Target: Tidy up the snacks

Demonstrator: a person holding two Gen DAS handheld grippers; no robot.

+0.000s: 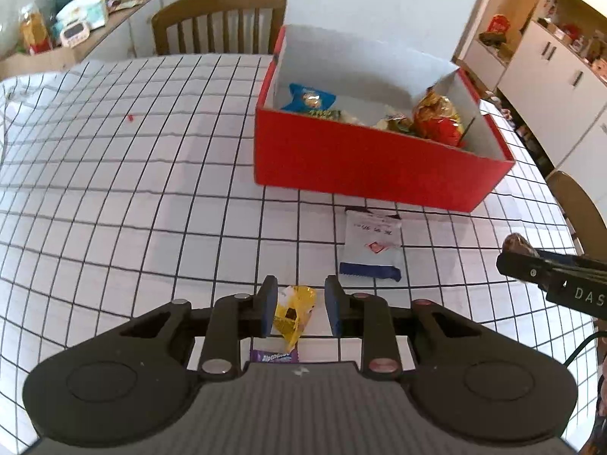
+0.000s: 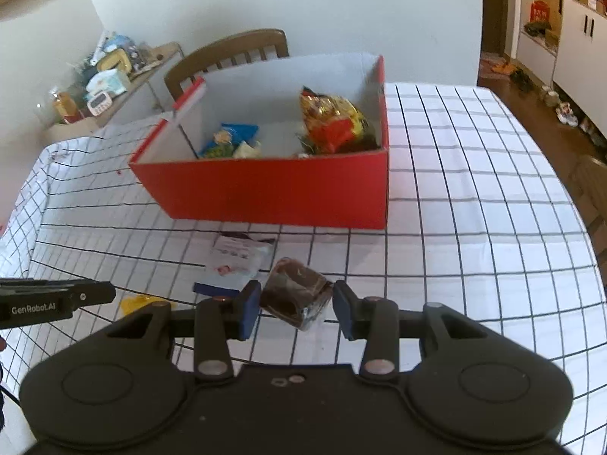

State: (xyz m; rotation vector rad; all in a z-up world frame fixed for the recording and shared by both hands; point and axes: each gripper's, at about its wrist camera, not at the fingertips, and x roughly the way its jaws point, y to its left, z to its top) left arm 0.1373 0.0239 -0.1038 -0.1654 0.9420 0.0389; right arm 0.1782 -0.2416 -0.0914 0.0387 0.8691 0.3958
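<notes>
Checked tablecloth point(image 1: 114, 189) | left tool point(image 1: 299, 309) grips yellow candy point(image 1: 294, 313) | right tool point(image 2: 296, 303) grips brown snack point(image 2: 294, 295) (wrapped)

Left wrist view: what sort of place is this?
Probably a home dining area: a table under a white black-grid tablecloth, a slatted wooden chair, white storage cabinets and a cluttered wooden side shelf.

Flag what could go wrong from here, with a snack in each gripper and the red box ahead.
1. The yellow wrapper hangs loosely in the left gripper, touching one pad only; it may slip out.
2. The brown snack in the right gripper could snag the red box wall.
</notes>
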